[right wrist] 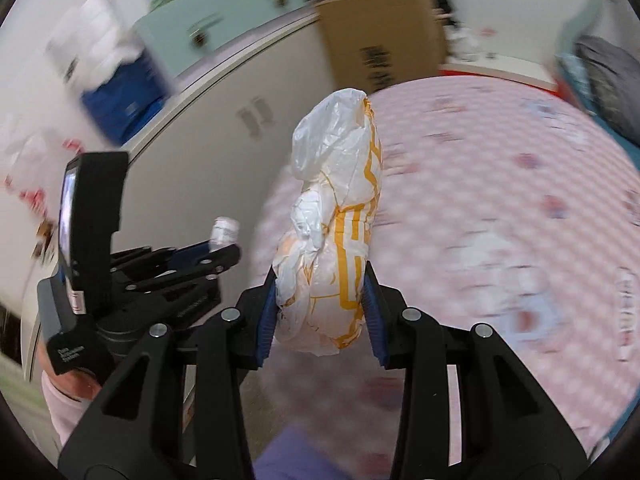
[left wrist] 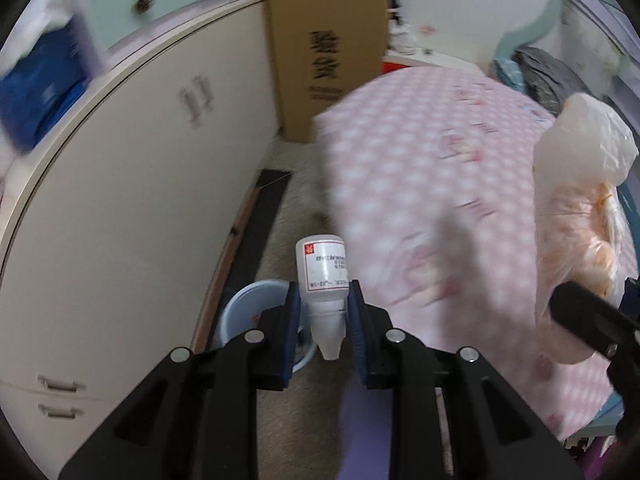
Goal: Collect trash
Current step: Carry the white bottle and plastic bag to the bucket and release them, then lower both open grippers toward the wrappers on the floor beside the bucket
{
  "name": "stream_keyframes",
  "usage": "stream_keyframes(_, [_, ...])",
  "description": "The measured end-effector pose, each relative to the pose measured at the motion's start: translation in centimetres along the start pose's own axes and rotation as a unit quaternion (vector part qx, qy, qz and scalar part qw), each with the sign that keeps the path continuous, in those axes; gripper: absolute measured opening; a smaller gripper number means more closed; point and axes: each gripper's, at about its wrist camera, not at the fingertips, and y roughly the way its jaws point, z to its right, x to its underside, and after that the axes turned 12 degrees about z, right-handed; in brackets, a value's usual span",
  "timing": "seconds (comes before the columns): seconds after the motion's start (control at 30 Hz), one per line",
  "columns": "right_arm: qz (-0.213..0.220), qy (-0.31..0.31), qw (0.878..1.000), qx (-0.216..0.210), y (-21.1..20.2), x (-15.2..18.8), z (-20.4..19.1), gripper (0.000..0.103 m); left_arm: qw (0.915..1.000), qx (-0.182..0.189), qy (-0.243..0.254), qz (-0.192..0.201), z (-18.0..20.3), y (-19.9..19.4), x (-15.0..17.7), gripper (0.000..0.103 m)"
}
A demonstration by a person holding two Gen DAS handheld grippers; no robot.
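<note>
Between my left jaws (left wrist: 323,312) sits a small white plastic bottle (left wrist: 325,276), a smooth cylinder with a printed paper label; its tapered nozzle points back toward me, and the ribbed blue pads (left wrist: 291,320) press on it from both sides. Below those jaws, on speckled beige carpet (left wrist: 288,224), stands a round pale-blue bin (left wrist: 240,308) with a glossy rim. My right jaws (right wrist: 320,308) are clamped on a crumpled plastic bag (right wrist: 340,232), thin, crinkly, white with orange-yellow lines, bunched into a tall lump that rises above the pads. Beyond both pairs of jaws spreads a bed (left wrist: 420,168) covered in soft pink chequered fabric. To the left runs a flat cream cabinet front (left wrist: 132,200), with an upright brown cardboard box (left wrist: 328,52) past it.
</note>
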Motion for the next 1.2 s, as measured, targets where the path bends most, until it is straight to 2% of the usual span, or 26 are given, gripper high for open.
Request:
stream_keyframes(0.13, [-0.033, -0.025, 0.999, -0.029, 3.8, 1.7, -5.0, 0.038, 0.9992, -0.023, -0.024, -0.021, -5.8, 0.8, 2.6, 0.023])
stream_keyframes(0.3, [-0.086, -0.056, 0.994, -0.034, 9.0, 4.6, -9.4, 0.038, 0.9961, -0.028, -0.056, -0.061, -11.0, 3.8, 6.0, 0.023])
stream_keyframes(0.4, [-0.113, -0.077, 0.99, -0.023, 12.6, 6.2, -10.4, 0.038, 0.993, -0.021, -0.073, -0.091, -13.0, 6.8, 7.7, 0.023])
stream_keyframes(0.6, [-0.151, -0.085, 0.985, 0.017, 19.1, 8.6, -9.9, 0.039, 0.9859, -0.02, -0.093, -0.138, -14.7, 12.4, 10.1, 0.024])
stream_keyframes(0.67, [-0.174, -0.074, 0.982, 0.017, 21.1, 9.6, -9.2, 0.04, 0.9856, -0.002, -0.1, -0.137, -15.3, 14.3, 10.4, 0.026])
stream_keyframes(0.7, [-0.179, -0.072, 0.981, 0.02, 22.2, 10.0, -8.9, 0.04, 0.9853, 0.003, -0.104, -0.136, -15.4, 14.9, 10.5, 0.03])
stream_keyframes(0.73, [-0.179, -0.071, 0.981, 0.026, 23.1, 10.3, -8.7, 0.043, 0.9847, -0.004, -0.106, -0.138, -15.6, 15.7, 10.8, 0.043])
stream_keyframes(0.77, [-0.18, -0.07, 0.981, 0.029, 23.8, 10.5, -8.5, 0.048, 0.9841, -0.016, -0.108, -0.14, -15.9, 16.5, 11.0, 0.053])
stream_keyframes(0.8, [-0.189, -0.063, 0.979, 0.034, 25.2, 10.5, -8.2, 0.052, 0.9828, -0.031, -0.11, -0.146, -16.3, 17.3, 11.4, 0.057])
stream_keyframes(0.83, [-0.194, -0.054, 0.979, 0.043, 26.0, 10.8, -7.6, 0.062, 0.9813, -0.034, -0.115, -0.151, -16.6, 17.9, 11.7, 0.064])
stream_keyframes(0.87, [-0.193, -0.047, 0.979, 0.049, 26.4, 10.8, -7.0, 0.068, 0.9798, -0.029, -0.122, -0.156, -16.9, 18.4, 12.0, 0.065])
stream_keyframes(0.9, [-0.192, -0.036, 0.979, 0.055, 26.8, 11.2, -6.4, 0.069, 0.978, -0.025, -0.127, -0.163, -17.2, 18.8, 12.5, 0.065])
stream_keyframes(1.03, [-0.216, -0.011, 0.975, 0.052, 28.5, 13.1, -4.8, 0.069, 0.9775, -0.021, -0.128, -0.166, -17.4, 19.4, 13.6, 0.065])
stream_keyframes(1.2, [-0.206, -0.005, 0.977, 0.05, 28.4, 14.1, -4.2, 0.069, 0.9741, -0.026, -0.15, -0.168, -18.0, 18.9, 15.0, 0.065])
